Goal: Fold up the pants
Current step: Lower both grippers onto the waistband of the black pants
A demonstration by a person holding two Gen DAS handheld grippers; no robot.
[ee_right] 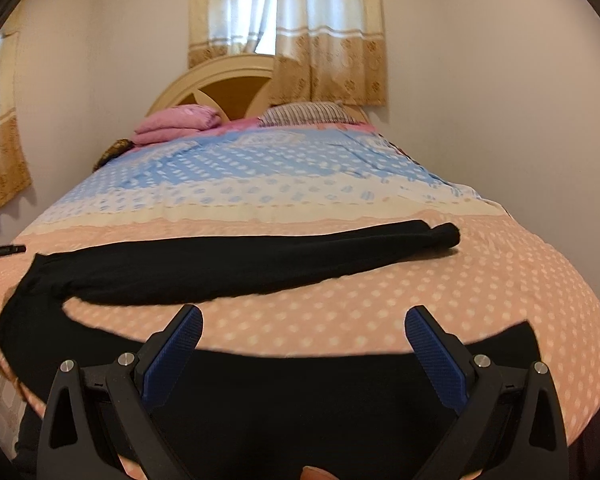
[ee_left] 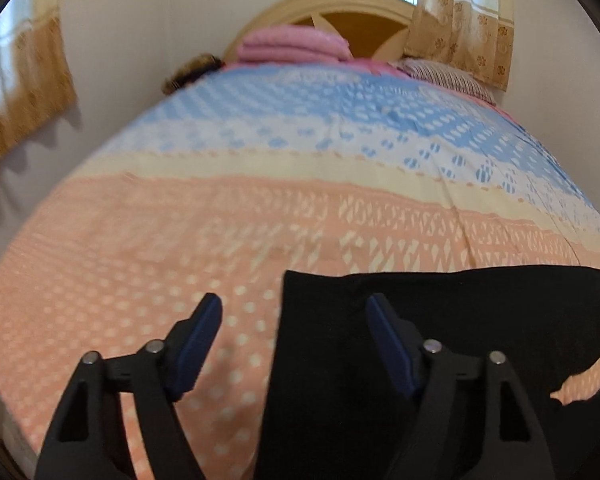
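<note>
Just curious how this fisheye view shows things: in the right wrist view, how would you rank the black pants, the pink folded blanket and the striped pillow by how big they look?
1. Black pants, by far the largest, and nearest the camera.
2 and 3. Pink folded blanket and striped pillow look about alike, so no ranking.

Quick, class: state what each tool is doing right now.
Left tool: open, holding nothing, over the black pants.
Right tool: open, holding nothing.
</note>
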